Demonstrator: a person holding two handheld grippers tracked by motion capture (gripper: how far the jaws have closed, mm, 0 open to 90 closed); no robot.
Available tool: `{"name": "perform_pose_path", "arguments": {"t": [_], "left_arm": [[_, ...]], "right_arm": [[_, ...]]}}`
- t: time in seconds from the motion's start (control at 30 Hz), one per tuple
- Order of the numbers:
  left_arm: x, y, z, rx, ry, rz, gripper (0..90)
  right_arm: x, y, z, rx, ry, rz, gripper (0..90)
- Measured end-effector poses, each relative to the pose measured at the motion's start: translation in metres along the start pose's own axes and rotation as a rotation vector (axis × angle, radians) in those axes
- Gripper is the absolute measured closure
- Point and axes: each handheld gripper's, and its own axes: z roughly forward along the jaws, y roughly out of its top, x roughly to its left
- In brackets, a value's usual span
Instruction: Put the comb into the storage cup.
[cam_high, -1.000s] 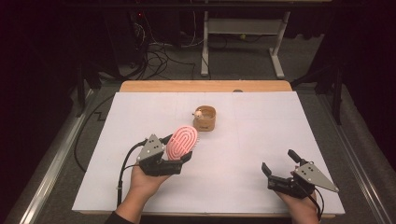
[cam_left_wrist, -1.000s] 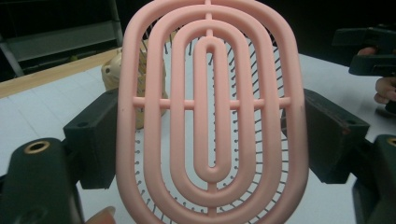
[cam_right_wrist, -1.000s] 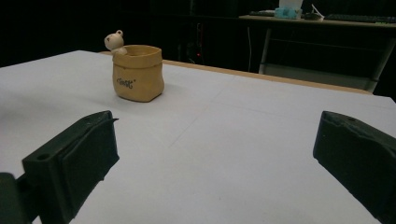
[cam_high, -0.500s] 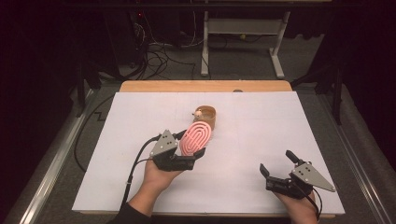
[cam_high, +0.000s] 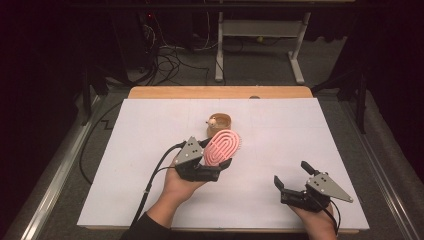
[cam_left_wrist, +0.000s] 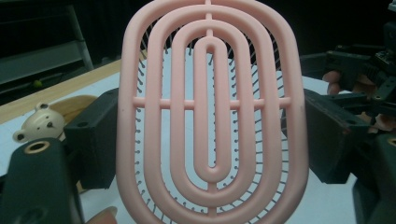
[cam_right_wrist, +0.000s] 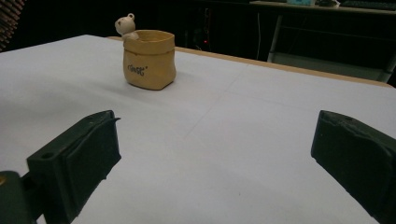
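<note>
A pink oval hairbrush (cam_high: 223, 147) (cam_left_wrist: 211, 116) with a slotted back is held up off the table, and my left gripper (cam_high: 216, 167) is shut on it. It hangs just in front of a small tan pot (cam_high: 219, 124) (cam_right_wrist: 149, 59) with a little bear figure (cam_right_wrist: 124, 24) (cam_left_wrist: 41, 122) on its rim. The pot stands on the white table sheet (cam_high: 280, 135), a little behind its centre. My right gripper (cam_high: 292, 176) (cam_right_wrist: 215, 163) rests low at the front right, open, with nothing between its jaws.
A wooden strip (cam_high: 220, 92) borders the far edge of the sheet. Behind the table lie dark floor, cables (cam_high: 170, 60) and a white metal frame (cam_high: 260, 35). Metal rails run along both table sides.
My left gripper has carried the hairbrush right and forward, from the left-middle of the sheet to just in front of the pot. The right gripper has barely moved.
</note>
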Motion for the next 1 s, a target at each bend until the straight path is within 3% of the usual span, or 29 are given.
{"name": "perform_pose_path", "arguments": {"t": [0.47,0.77,1.0], "left_arm": [[0.006,-0.011,-0.021,-0.009,0.033,-0.029,18.1],[0.001,-0.015,-0.019,0.006,0.029,-0.027,18.1],[-0.004,-0.016,-0.018,0.016,0.027,-0.02,18.1]], "right_arm": [[0.006,0.039,0.032,0.007,0.003,-0.015,0.6],[0.015,0.048,0.054,-0.012,0.019,-0.021,0.5],[0.015,0.042,0.05,-0.005,0.036,-0.014,0.5]]}}
